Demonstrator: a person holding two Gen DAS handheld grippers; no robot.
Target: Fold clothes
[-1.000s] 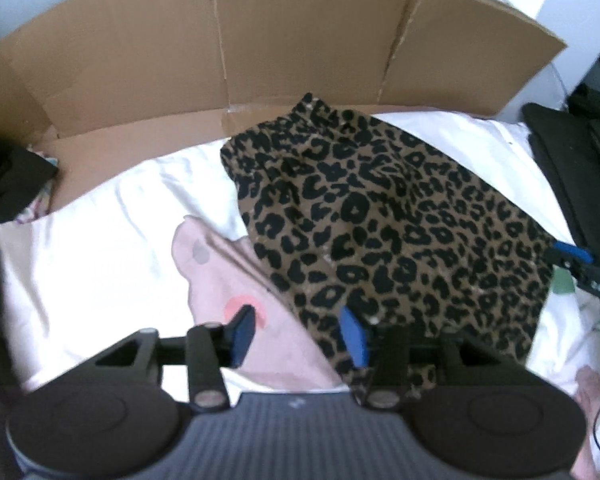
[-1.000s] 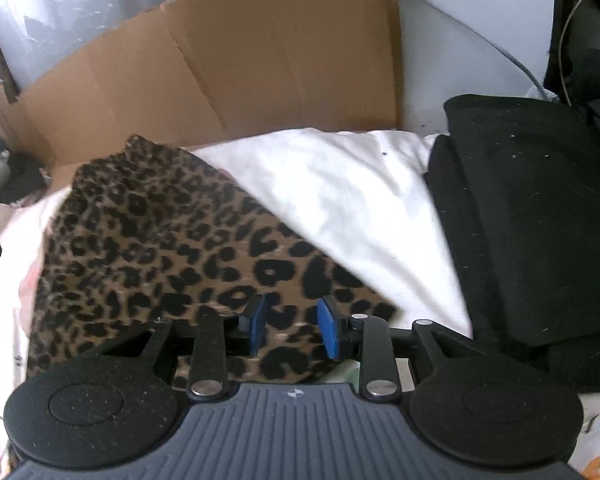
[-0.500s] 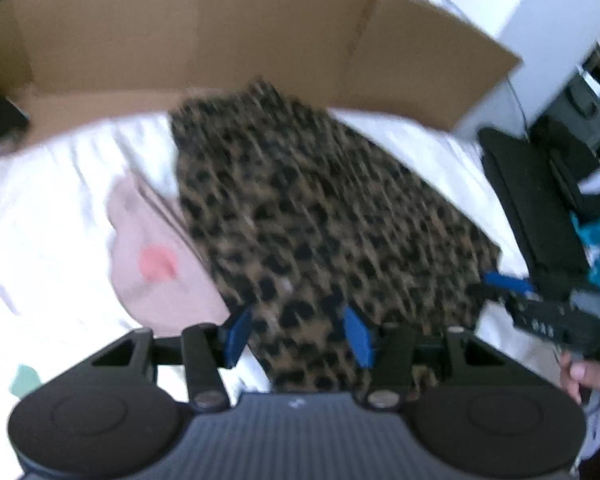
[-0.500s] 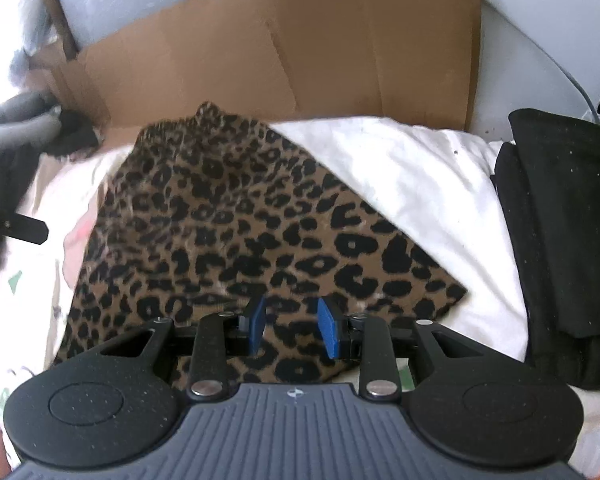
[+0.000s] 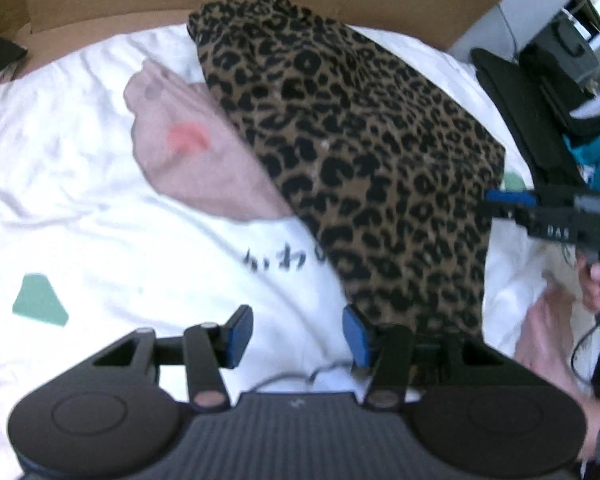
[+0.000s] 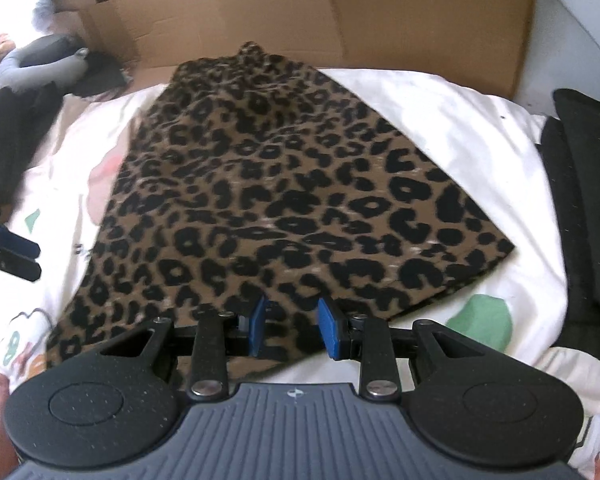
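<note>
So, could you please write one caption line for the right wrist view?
Open right gripper hovers at the near hem of a leopard-print skirt spread on white bedding.

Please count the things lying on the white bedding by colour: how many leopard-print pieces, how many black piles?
Leopard print: 1, the skirt
Black: 1, the folded pile at the right edge
Total: 2
The pink patch beside the skirt may be a garment or only a print on the bedding; I cannot tell.
</note>
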